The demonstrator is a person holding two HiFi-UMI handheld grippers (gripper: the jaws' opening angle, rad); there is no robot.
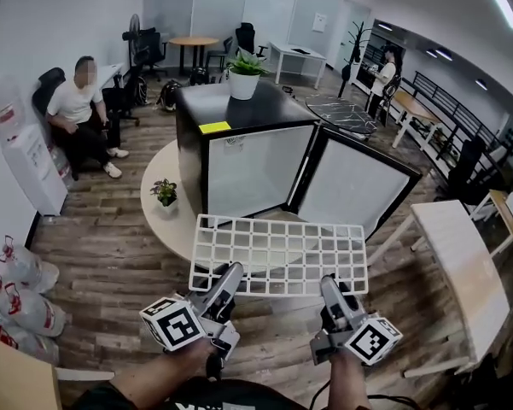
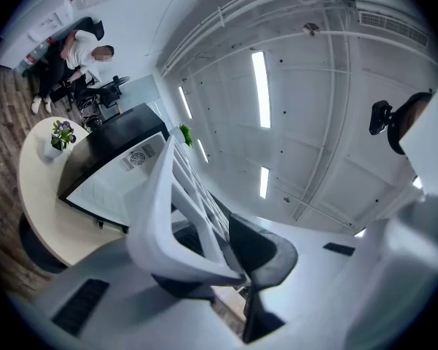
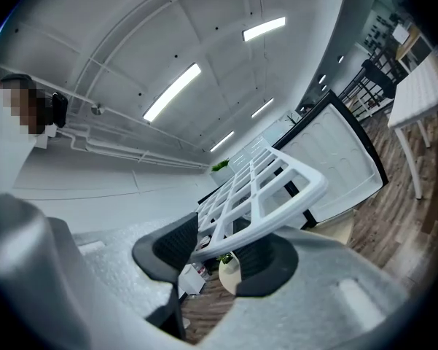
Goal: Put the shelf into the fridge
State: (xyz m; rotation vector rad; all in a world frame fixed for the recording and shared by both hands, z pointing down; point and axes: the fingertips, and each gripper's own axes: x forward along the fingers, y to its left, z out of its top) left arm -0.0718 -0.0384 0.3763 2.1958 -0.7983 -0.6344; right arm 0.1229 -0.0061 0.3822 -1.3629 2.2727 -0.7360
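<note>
Left gripper point(image 1: 226, 282) clamped on shelf point(image 1: 282, 223), right gripper point(image 1: 331, 287) clamped on it too, fridge point(image 1: 265, 109) at twelve o'clock, door point(image 1: 358, 186) open

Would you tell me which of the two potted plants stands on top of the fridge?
The larger plant in the white pot; the small one sits lower, on the round table beside the fridge.

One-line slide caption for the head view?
Left gripper and right gripper hold a white grid shelf by its near edge, facing a black fridge with its door open.
</note>
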